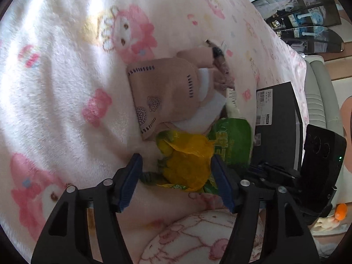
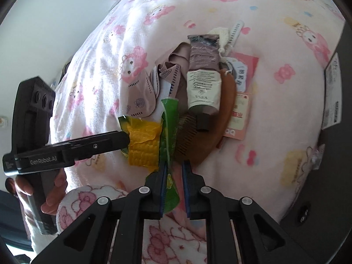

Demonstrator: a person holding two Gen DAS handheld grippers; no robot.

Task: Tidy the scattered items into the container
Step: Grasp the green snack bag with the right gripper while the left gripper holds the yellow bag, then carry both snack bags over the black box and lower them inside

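Note:
A pile of items lies on a pink cartoon blanket (image 1: 55, 77). A yellow corn packet (image 1: 187, 165) sits between the open jaws of my left gripper (image 1: 176, 165); the same packet shows in the right wrist view (image 2: 143, 145) with the left gripper's tip (image 2: 123, 140) touching it. A green packet (image 1: 233, 140) lies beside it. My right gripper (image 2: 173, 171) has its jaws close around the green packet's edge (image 2: 169, 118). Beige socks (image 1: 162, 92), a cream tube (image 2: 203, 81), a wooden comb (image 2: 187, 136) and pink cards (image 2: 239, 114) lie in the pile. A black box (image 1: 277, 123) stands at the right.
A white brush (image 2: 236, 33) and a knitted pouch (image 2: 220, 35) lie at the pile's far end. The black box's wall with a label (image 2: 332, 94) runs along the right edge. A black shelf unit (image 1: 303, 15) stands beyond the bed. A person's hand (image 2: 52, 193) holds the left gripper.

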